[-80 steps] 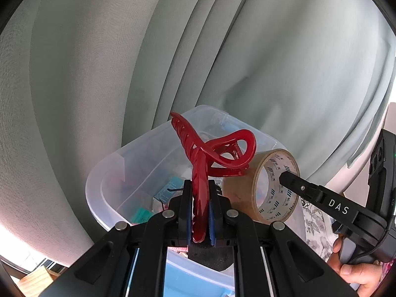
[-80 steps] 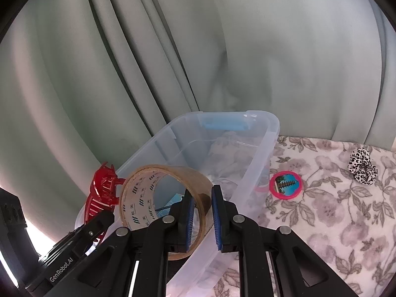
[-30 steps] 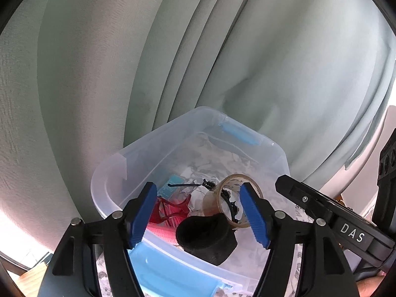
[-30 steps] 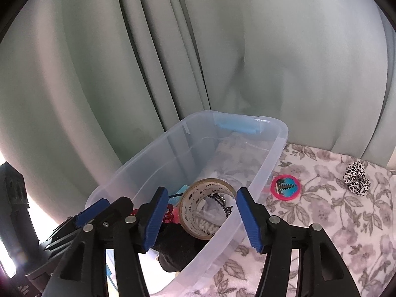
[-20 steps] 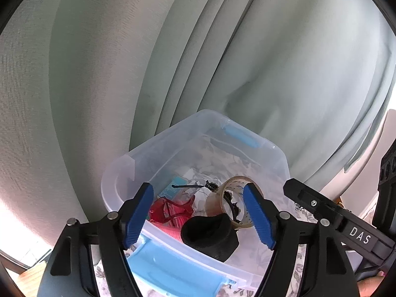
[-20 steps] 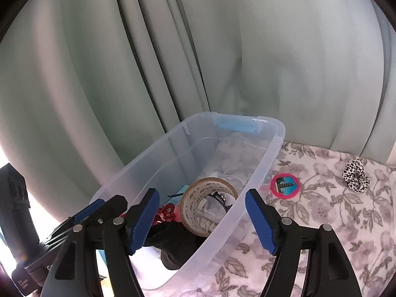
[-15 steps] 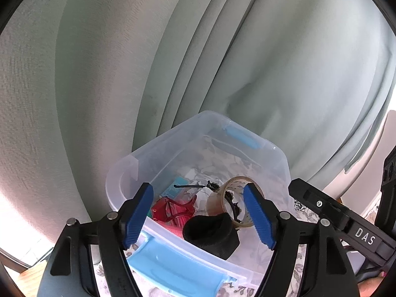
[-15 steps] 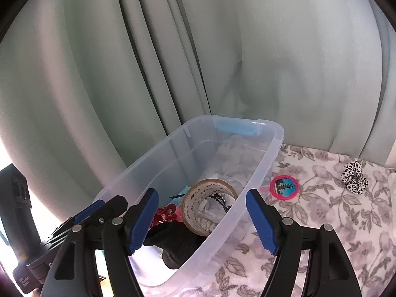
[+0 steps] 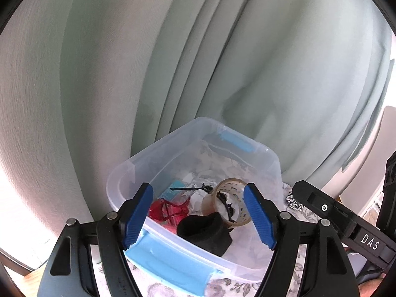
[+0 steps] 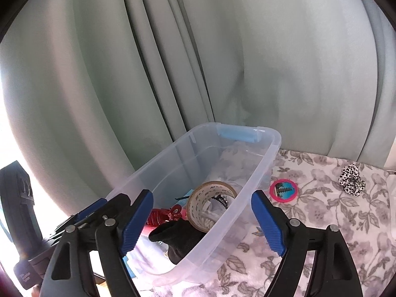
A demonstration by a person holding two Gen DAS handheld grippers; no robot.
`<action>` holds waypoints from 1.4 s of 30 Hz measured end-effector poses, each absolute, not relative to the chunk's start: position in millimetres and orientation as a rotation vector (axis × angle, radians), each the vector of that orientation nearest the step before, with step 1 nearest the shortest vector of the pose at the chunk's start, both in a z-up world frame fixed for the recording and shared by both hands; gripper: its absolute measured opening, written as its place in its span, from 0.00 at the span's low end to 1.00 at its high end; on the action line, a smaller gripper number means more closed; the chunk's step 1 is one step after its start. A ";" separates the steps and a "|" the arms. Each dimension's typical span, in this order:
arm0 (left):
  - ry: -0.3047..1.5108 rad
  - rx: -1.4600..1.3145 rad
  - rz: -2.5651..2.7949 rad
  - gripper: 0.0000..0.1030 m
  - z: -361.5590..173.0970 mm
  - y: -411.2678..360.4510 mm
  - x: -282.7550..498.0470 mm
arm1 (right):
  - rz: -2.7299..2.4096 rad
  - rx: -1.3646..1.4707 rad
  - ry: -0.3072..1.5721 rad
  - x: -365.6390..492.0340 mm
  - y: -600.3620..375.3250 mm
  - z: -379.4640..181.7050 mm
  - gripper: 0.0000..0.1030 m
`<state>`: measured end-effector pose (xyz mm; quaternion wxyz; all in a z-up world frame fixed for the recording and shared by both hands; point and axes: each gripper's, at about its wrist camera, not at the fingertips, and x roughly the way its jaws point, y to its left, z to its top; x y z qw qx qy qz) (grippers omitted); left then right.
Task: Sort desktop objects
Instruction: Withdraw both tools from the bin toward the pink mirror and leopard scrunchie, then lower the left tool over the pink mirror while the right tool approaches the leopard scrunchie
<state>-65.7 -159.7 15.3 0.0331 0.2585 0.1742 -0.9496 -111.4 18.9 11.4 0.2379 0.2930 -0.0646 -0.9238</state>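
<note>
A clear plastic bin with blue handles stands on the flowered cloth; it also shows in the right wrist view. Inside lie a red hair claw, a brown tape roll, a black fabric piece and a small black clip. My left gripper is open and empty above the bin's near end. My right gripper is open and empty above the bin's near right wall.
A pink round disc lies on the cloth right of the bin. A black-and-white spotted scrunchie lies further right, also in the left wrist view. Green curtains hang close behind the bin.
Both grippers opened and let the red hair claw and the tape roll drop into the bin. Since then both have drawn back and up slightly, jaws staying wide.
</note>
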 end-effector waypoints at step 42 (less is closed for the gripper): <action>0.089 1.341 -3.001 0.74 -74.7 51.4 -223.6 | -2.833 1.083 -0.456 -195.8 253.7 -56.6 0.83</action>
